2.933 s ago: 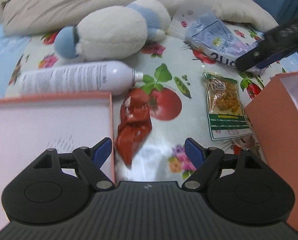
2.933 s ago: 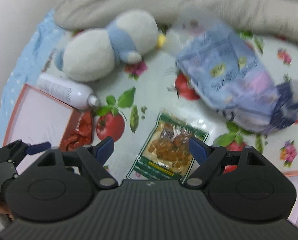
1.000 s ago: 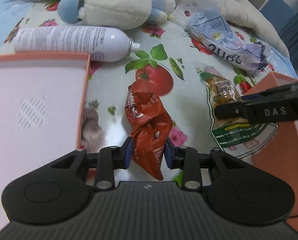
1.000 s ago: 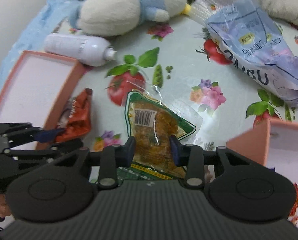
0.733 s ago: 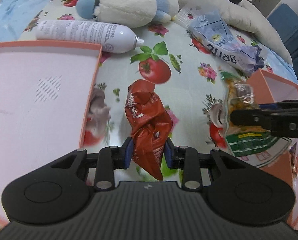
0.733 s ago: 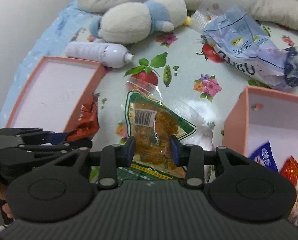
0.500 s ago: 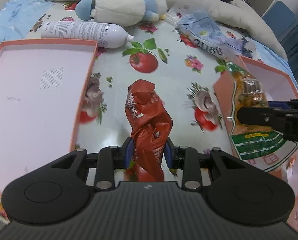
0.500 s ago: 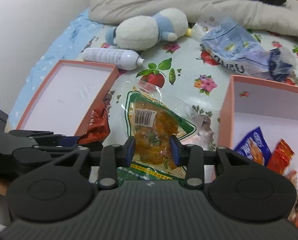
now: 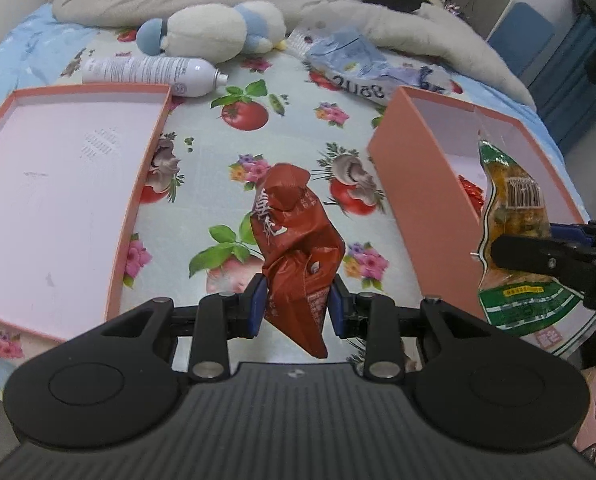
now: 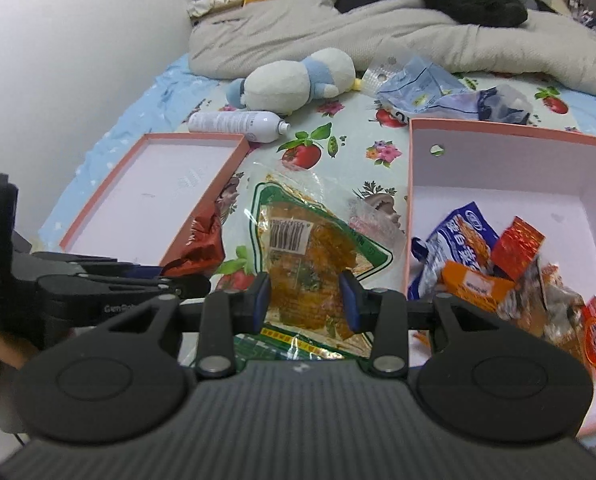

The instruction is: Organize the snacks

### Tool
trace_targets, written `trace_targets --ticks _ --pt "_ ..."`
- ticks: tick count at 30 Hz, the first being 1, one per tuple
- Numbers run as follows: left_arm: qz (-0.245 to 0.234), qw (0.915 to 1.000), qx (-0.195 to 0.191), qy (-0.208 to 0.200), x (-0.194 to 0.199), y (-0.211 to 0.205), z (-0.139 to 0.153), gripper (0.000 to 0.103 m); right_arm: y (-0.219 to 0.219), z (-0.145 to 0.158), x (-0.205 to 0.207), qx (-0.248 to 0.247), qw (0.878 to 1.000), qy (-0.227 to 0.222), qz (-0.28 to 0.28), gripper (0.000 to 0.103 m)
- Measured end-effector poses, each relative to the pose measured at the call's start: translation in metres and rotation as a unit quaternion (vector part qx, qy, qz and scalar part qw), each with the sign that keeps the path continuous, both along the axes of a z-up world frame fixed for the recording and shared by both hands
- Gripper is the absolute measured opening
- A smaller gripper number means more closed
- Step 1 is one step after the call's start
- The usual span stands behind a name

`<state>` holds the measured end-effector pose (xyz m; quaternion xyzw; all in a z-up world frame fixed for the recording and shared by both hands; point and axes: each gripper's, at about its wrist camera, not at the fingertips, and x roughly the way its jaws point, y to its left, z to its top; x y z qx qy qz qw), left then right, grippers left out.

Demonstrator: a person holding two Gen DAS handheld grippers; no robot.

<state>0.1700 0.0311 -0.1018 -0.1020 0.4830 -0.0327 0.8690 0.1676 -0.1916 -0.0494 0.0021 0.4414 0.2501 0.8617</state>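
Snacks were in both grippers, lifted above the flowered cloth point(image 9: 298, 136). The left gripper point(image 9: 297, 306) was clenched on a crumpled red packet point(image 9: 294, 240), which stuck up between its blue pads and hung over the cloth between the two boxes. The right gripper point(image 10: 305, 300) was clamped on a clear green-edged pouch point(image 10: 306, 256) of orange-brown food with a barcode label. In the left wrist view that pouch point(image 9: 510, 240) hung at the near wall of the right box point(image 9: 414, 184), though whether it was over the box or just beside it I could not tell.

The right box point(image 10: 498, 168) held a pile of snacks in its near part, among them a blue-and-white bag point(image 10: 458, 240), an orange pack point(image 10: 474, 286) and a red foil piece point(image 10: 516, 246). The left box point(image 9: 58, 184) lay to the left.

Beyond the boxes lay a white spray can point(image 9: 150, 74) just beside the left box's far corner, a plush toy point(image 9: 214, 32) behind it, and a crumpled pale blue bag point(image 9: 358, 64) near the right box's far side. A grey blanket point(image 10: 378, 28) was heaped at the back.
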Motion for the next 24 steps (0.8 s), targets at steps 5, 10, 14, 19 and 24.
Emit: trace_targets --ticks 5,10,14,19,24 --pt "-0.004 0.9996 -0.004 -0.027 -0.027 -0.015 0.012 0.031 -0.012 0.004 -0.027 0.008 1.000 -0.022 -0.013 0.040" --pt "-0.005 0.9990 -0.017 -0.041 -0.039 -0.024 0.015 0.010 -0.020 0.002 -0.047 0.006 0.999 -0.044 -0.023 0.040" --pt "0.005 0.9994 -0.026 -0.021 -0.038 -0.021 -0.005 0.010 -0.029 -0.011 -0.055 0.004 0.998 -0.041 -0.043 0.040" --pt "-0.007 0.9982 -0.058 0.015 -0.047 -0.012 -0.033 0.011 -0.038 -0.034 -0.067 0.014 0.999 -0.009 -0.049 0.041" --pt "-0.065 0.9942 -0.054 0.067 -0.064 -0.021 -0.065 0.015 -0.036 -0.043 -0.083 0.016 0.999 -0.011 -0.032 0.041"
